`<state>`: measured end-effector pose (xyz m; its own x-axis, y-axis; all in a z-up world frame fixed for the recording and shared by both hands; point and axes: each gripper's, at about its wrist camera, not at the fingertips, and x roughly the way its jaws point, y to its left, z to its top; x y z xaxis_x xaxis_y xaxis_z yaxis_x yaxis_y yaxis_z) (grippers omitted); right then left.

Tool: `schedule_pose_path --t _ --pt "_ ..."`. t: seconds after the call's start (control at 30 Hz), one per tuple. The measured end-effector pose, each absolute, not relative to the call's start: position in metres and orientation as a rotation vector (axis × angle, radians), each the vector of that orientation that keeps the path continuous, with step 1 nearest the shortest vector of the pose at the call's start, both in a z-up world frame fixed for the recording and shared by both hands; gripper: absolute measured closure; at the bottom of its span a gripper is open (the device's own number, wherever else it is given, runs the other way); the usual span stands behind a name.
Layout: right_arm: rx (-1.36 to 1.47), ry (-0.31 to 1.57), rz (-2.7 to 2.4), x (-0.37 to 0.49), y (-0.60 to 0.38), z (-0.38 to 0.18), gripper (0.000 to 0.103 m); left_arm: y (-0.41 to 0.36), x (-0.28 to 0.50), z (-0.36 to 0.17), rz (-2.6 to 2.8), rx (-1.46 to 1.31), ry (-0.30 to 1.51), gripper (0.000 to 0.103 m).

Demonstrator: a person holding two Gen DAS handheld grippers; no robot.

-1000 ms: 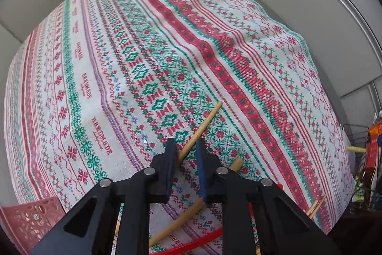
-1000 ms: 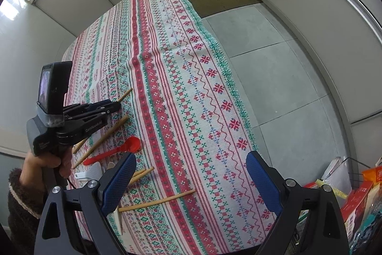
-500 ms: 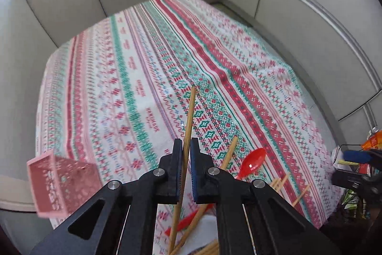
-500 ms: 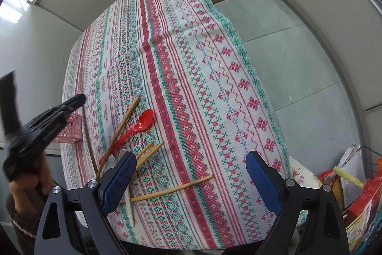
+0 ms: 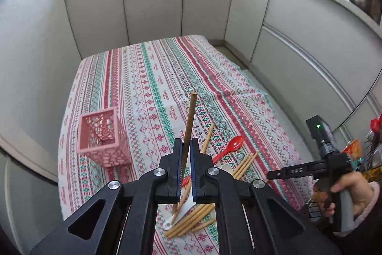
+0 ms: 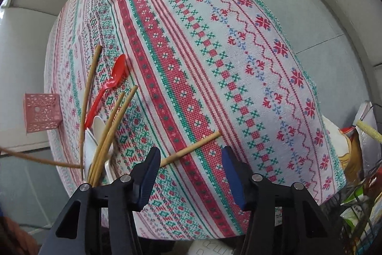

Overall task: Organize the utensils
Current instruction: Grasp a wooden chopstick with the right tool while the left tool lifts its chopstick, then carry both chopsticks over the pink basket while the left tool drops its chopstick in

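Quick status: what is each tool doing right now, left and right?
Left tool: shut on a wooden chopstick, lifted off the table.
Right tool: jaws closing around a chopstick on the cloth, pads not yet touching it.

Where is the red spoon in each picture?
Left wrist view: the red spoon lies right of centre, just past the shut jaws.
Right wrist view: the red spoon lies at left, among the chopsticks.
Shared landmark: the pink basket, standing left of the spoon.

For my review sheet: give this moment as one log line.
left tongs: shut on chopstick | right tongs: closing, nothing gripped, above lone chopstick | basket: empty
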<state>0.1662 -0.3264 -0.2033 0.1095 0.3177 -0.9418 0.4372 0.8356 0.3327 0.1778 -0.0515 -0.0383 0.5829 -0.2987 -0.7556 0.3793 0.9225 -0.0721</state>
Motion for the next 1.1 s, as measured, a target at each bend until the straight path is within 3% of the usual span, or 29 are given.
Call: schedule_pose_path --t 0.33,0.5,0.6,0.8,1.1 --pt "0.386 1.405 -0.282 0.183 -0.265 -0.202 0.051 -0.007 0.165 -0.034 -0.365 -0.012 0.833 0.098" --pt "0.283 1.342 -0.308 0.195 -0.242 -0.199 0.082 0.013 0.169 -0.033 -0.348 -0.065 0.829 0.098" --pt "0.297 1.32 -0.299 0.206 -0.238 -0.199 0.089 0.021 0.17 -0.033 -0.34 -0.081 0.824 0.098" --pt "0.421 1.281 -0.243 0.234 -0.256 -0.198 0.096 0.031 0.173 -0.033 -0.324 -0.112 0.816 0.098" --pt "0.553 1.158 -0.147 0.243 -0.281 -0.164 0.097 0.04 0.17 -0.018 -0.324 -0.127 0.771 0.098"
